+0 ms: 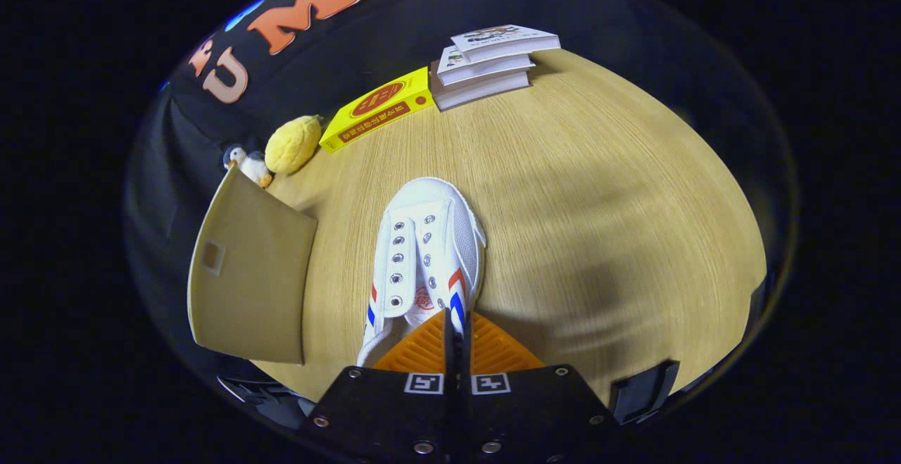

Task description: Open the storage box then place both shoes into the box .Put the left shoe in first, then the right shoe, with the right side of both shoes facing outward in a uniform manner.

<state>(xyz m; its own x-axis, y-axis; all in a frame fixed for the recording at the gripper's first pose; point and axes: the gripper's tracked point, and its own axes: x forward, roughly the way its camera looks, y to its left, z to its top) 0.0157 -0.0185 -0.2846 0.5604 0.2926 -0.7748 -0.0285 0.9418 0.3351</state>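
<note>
A white canvas shoe [426, 253] with red and blue side stripes hangs above the wooden table [598, 203], toe pointing away from me. My gripper [456, 323] is shut on the right rim of its opening, near the heel, with the fingers pressed close together on the fabric. Left of the shoe, the tan lid of the storage box [246, 274] stands raised, its inner face with a small square cutout turned toward me. The box body beneath it is mostly hidden.
Along the table's far side lie a yellow plush lemon [292, 144], a small penguin-like toy [246, 163], a yellow flat box [380, 110] and a stack of three books [489, 63]. Bare wood spreads to the right of the shoe.
</note>
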